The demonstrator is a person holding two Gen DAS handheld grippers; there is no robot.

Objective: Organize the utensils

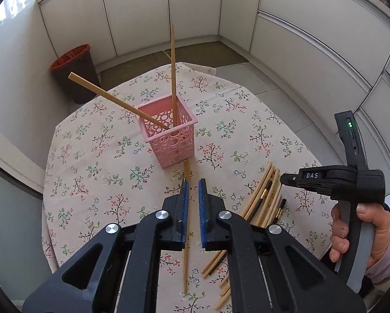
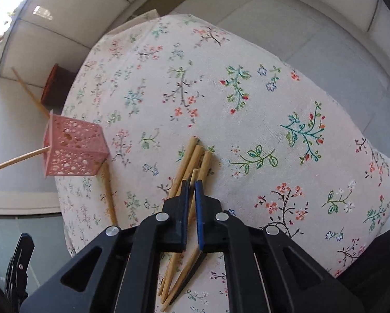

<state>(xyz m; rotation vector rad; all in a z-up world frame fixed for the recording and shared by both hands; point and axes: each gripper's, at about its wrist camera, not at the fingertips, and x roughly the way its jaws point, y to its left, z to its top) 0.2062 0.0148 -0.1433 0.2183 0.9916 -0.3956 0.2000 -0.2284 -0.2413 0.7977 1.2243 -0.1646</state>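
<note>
My left gripper (image 1: 192,185) and right gripper (image 2: 191,186) are black, with blue-padded fingers (image 1: 185,203) and silver screws (image 1: 161,214). One handle reads "DAS" (image 1: 312,175), with a green light (image 1: 349,124). My sleeve (image 1: 389,257) is pale pink.

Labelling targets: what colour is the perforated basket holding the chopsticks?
Pink; the basket shows best in the left wrist view, with two chopsticks standing in it.

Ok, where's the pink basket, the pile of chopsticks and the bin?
pink basket (image 1: 172,147), left wrist view, front wall with holes.
pile of chopsticks (image 2: 193,154), right wrist view, upper ends of the sticks.
bin (image 1: 76,78), left wrist view, dark side below the red rim.
</note>
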